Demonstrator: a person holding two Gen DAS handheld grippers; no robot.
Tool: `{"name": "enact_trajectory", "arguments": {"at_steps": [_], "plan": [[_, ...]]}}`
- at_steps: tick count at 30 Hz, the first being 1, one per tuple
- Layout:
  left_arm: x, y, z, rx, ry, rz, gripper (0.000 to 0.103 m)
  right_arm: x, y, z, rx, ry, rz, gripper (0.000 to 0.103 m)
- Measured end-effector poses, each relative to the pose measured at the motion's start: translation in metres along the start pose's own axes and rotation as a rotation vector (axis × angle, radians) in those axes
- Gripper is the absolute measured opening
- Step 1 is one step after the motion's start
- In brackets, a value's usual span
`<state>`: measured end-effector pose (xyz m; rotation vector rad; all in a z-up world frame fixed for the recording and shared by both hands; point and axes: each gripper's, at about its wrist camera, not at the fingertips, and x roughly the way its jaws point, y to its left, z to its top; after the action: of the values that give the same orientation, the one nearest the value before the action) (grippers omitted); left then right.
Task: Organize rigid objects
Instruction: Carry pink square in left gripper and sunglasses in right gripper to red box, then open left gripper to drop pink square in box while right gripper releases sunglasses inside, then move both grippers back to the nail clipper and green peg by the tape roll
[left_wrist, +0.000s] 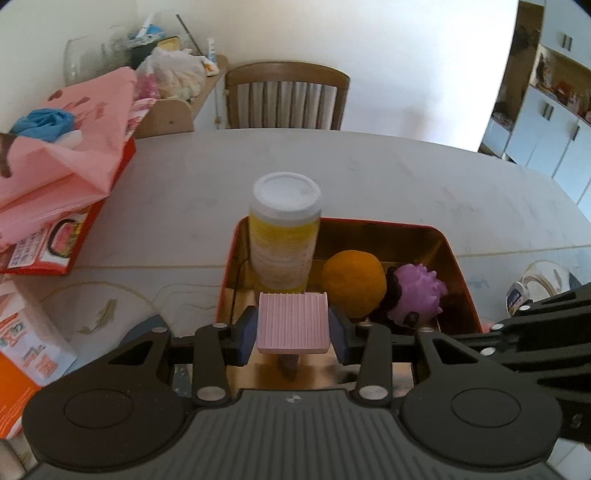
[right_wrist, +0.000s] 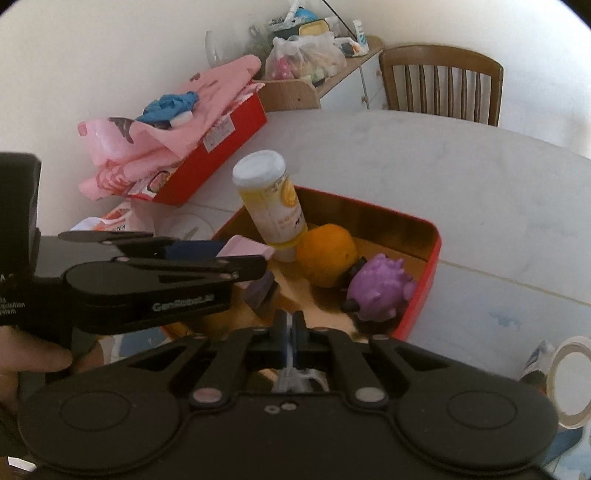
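Note:
A red tin tray (left_wrist: 460, 266) with a gold inside holds an upright yellow bottle with a white cap (left_wrist: 283, 232), an orange (left_wrist: 352, 282) and a purple spiky toy (left_wrist: 415, 295). My left gripper (left_wrist: 293, 326) is shut on a pink ribbed block (left_wrist: 293, 321) and holds it over the tray's near left part. The right wrist view shows the left gripper (right_wrist: 236, 258) with the pink block (right_wrist: 245, 249) above the tray (right_wrist: 430, 258), beside the bottle (right_wrist: 271, 203), the orange (right_wrist: 327, 254) and the toy (right_wrist: 380, 286). My right gripper (right_wrist: 290, 325) is shut and holds nothing, at the tray's near edge.
A red box under a pink bag (left_wrist: 70, 177) lies on the table at the left. An orange-and-white pack (left_wrist: 22, 343) is near left. A tape roll (right_wrist: 570, 380) and a clear jar (left_wrist: 535, 286) lie at the right. A wooden chair (left_wrist: 286, 96) stands behind the table.

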<state>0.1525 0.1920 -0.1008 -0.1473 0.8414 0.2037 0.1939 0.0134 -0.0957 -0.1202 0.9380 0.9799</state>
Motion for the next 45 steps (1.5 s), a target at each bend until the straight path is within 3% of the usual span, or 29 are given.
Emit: {"name": "enact_trajectory", "arguments": {"at_steps": [5, 10, 22, 25, 29, 45], "plan": [[0.01, -0.004, 0.0, 0.025, 0.018, -0.004, 0.04, 0.007, 0.004, -0.004, -0.028, 0.026, -0.011, 0.002], [0.019, -0.001, 0.0, 0.017, 0.042, -0.004, 0.04, 0.001, 0.005, -0.008, -0.036, 0.029, 0.014, 0.012], [0.021, -0.001, -0.003, 0.002, 0.053, 0.0, 0.04, -0.012, 0.005, -0.014, -0.041, 0.028, -0.008, 0.025], [0.015, -0.001, -0.005, -0.004, 0.044, 0.001, 0.042, -0.017, 0.004, -0.015, -0.038, 0.022, -0.006, 0.031], [0.003, -0.005, -0.007, -0.003, 0.021, -0.005, 0.053, -0.028, 0.004, -0.017, -0.04, 0.008, -0.006, 0.034], [-0.051, -0.05, -0.01, -0.018, -0.064, -0.034, 0.061, -0.11, -0.031, -0.038, -0.039, -0.074, -0.018, 0.051]]}}
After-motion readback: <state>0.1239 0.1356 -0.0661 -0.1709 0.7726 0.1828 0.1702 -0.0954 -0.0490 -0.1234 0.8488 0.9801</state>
